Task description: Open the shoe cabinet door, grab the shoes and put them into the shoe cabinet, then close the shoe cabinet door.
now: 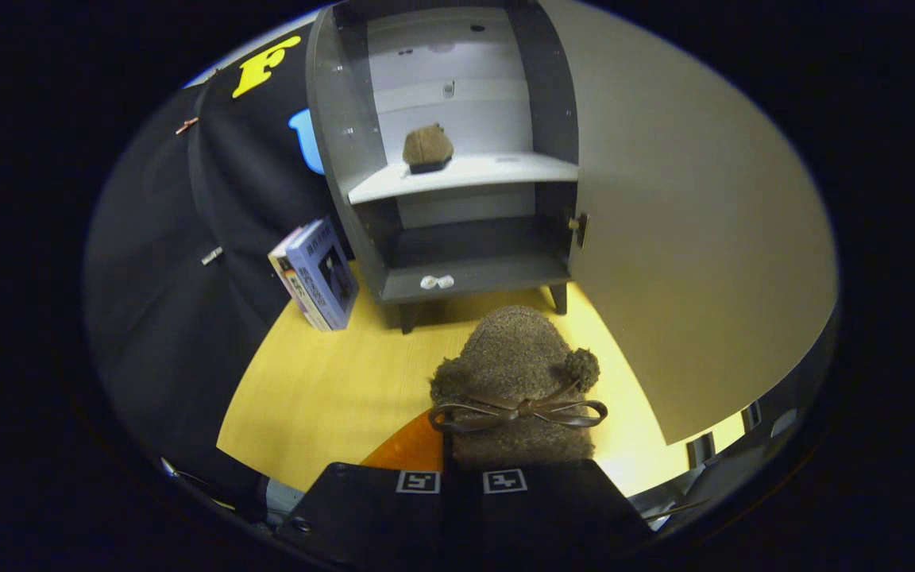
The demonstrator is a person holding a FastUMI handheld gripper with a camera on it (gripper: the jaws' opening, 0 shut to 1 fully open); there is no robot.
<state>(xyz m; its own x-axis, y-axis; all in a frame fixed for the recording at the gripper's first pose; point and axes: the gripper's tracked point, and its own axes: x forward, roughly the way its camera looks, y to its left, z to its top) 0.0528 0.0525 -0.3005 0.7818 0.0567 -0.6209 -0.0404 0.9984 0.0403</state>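
Brown fuzzy shoe [515,373] clamped in the fingers [461,481], long axis and toe pointing far toward the open shoe cabinet [457,151].

Heel of the brown shoe [517,381] and the gripper [461,481] fingertips' grip on it, both hidden.

The shoe [515,357] held in the gripper [461,481] is showing a rough, fuzzy cloth upper, with a smooth leather-like bow [518,411] and a woolly pompom [582,368]. The second shoe [427,147] is looking equally fuzzy. The cabinet [457,282] is showing smooth matt board, its door [680,230] likewise matt. The table [330,389] is showing smooth wood grain. The books [316,274] are looking glossy.
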